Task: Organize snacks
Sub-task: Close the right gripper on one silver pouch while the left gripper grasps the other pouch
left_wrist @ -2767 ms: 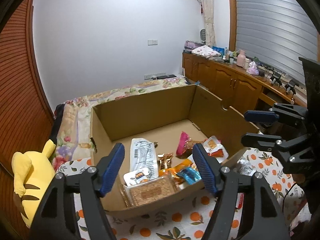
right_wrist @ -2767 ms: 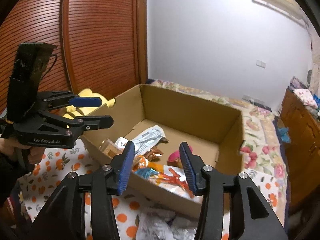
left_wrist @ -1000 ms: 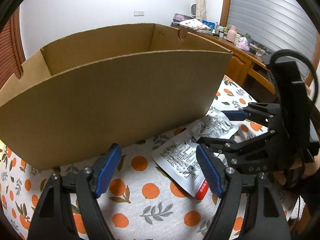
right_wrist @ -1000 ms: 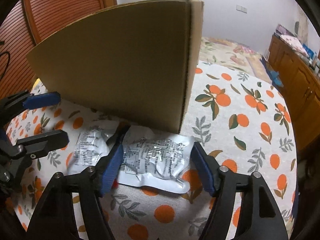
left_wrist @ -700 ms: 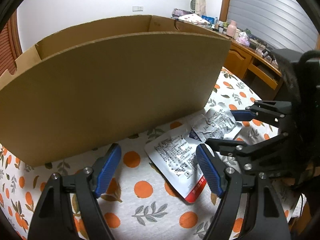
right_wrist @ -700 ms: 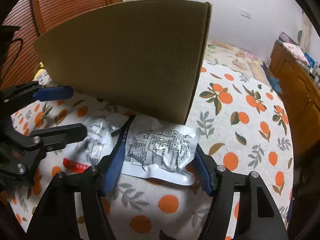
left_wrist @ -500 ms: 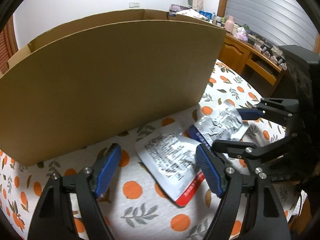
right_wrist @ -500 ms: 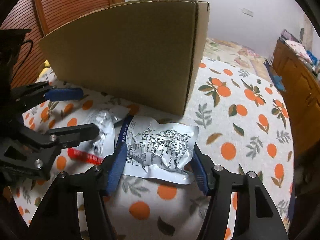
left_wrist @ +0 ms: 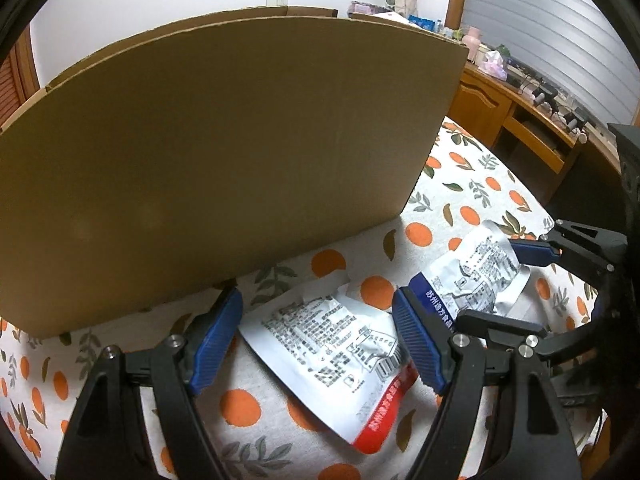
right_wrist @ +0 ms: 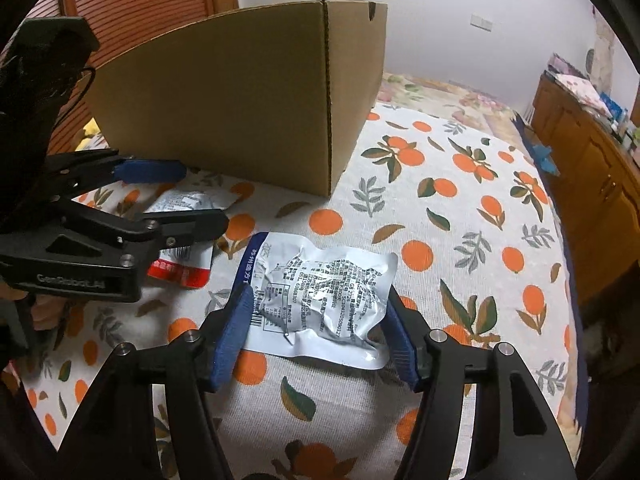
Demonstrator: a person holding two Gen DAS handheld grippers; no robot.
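A silver snack packet with a red end (left_wrist: 340,344) lies flat on the orange-print cloth; my left gripper (left_wrist: 318,340) is open, low over it, one finger on each side. It also shows in the right wrist view (right_wrist: 180,236), partly behind the left gripper (right_wrist: 176,196). A second silver packet with a blue end (right_wrist: 320,292) lies between the open fingers of my right gripper (right_wrist: 318,332); it shows in the left wrist view (left_wrist: 476,272) under the right gripper (left_wrist: 504,284). The cardboard box (left_wrist: 224,152) stands just behind both packets; its inside is hidden.
The table's orange-print cloth (right_wrist: 460,220) stretches right of the box (right_wrist: 256,96). Wooden cabinets (right_wrist: 592,152) stand at the far right, and a bed with a floral cover (right_wrist: 440,92) lies behind the table. A slatted wooden door (right_wrist: 140,0) is at the left.
Both grippers have come down from above the box to the table in front of it. Each now straddles a silver packet, lower and closer than half a second ago.
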